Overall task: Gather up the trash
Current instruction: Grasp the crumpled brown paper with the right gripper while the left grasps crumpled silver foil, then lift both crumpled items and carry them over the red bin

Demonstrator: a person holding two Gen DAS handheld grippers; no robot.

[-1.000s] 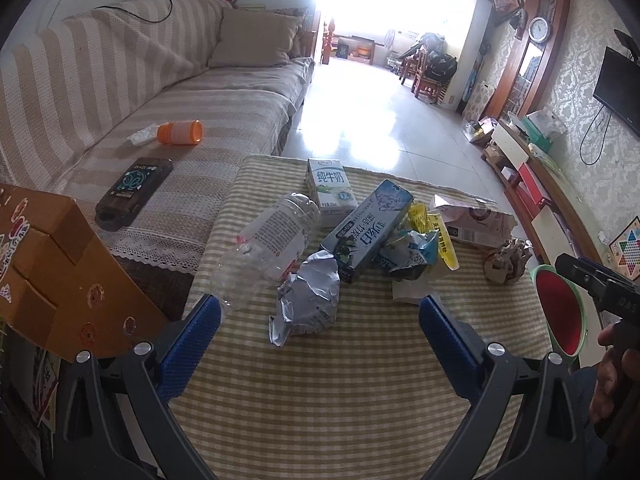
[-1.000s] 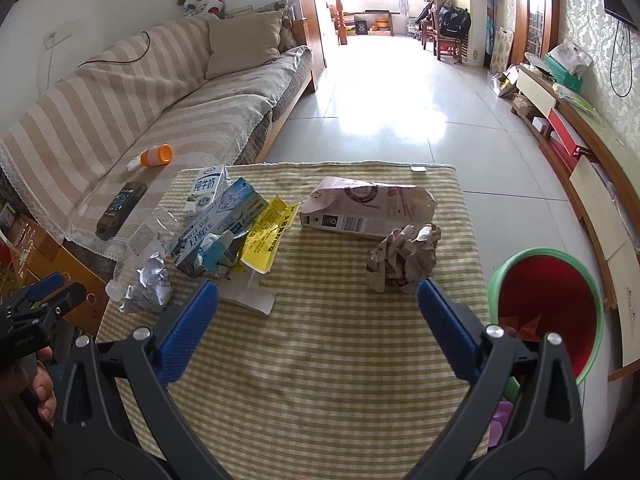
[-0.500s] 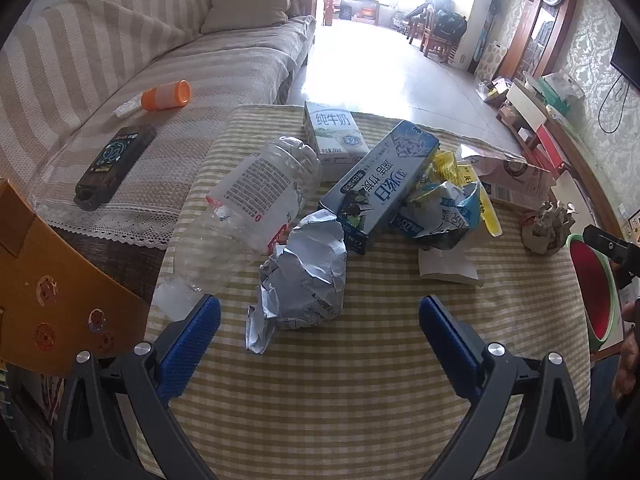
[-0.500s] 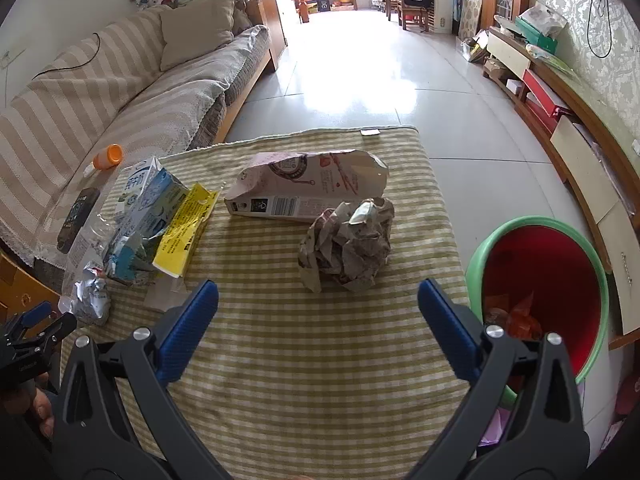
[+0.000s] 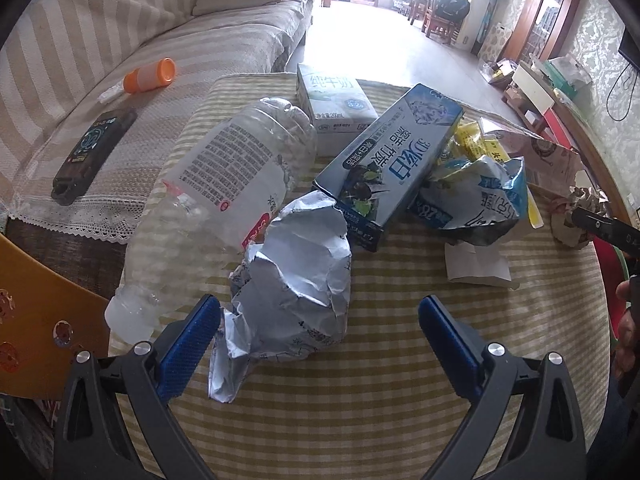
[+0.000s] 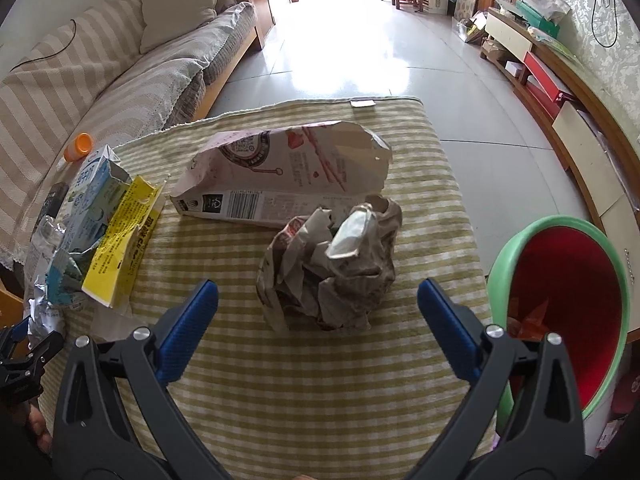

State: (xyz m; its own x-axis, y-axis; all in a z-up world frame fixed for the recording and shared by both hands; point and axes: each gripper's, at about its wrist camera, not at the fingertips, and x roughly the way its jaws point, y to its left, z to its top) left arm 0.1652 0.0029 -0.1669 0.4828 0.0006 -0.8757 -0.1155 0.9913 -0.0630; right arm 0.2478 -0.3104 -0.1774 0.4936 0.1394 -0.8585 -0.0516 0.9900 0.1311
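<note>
Trash lies on a green checked tablecloth point(image 5: 360, 420). My left gripper point(image 5: 320, 332) is open, its blue fingers on either side of a crumpled silver wrapper point(image 5: 296, 280). Behind that lie a clear plastic bottle point(image 5: 216, 200), a blue carton point(image 5: 392, 160), a white milk box point(image 5: 332, 100) and a torn blue bag point(image 5: 480, 200). My right gripper point(image 6: 318, 316) is open around a crumpled brown paper ball point(image 6: 332, 268). A pink carton point(image 6: 288, 176) lies behind the ball. A yellow packet point(image 6: 124, 236) lies to the left. A red bin with a green rim point(image 6: 568, 308) stands at the right.
A striped sofa point(image 5: 100, 60) runs along the left and carries a dark remote point(image 5: 92, 148) and an orange-capped cup point(image 5: 152, 76). An orange cardboard box point(image 5: 44, 312) stands at the table's left corner. Low shelves point(image 6: 560, 100) line the right wall past shiny floor tiles point(image 6: 360, 48).
Both grippers have moved forward and down toward the table. The silver wrapper now sits between the left fingers and the paper ball between the right fingers. Both stay open.
</note>
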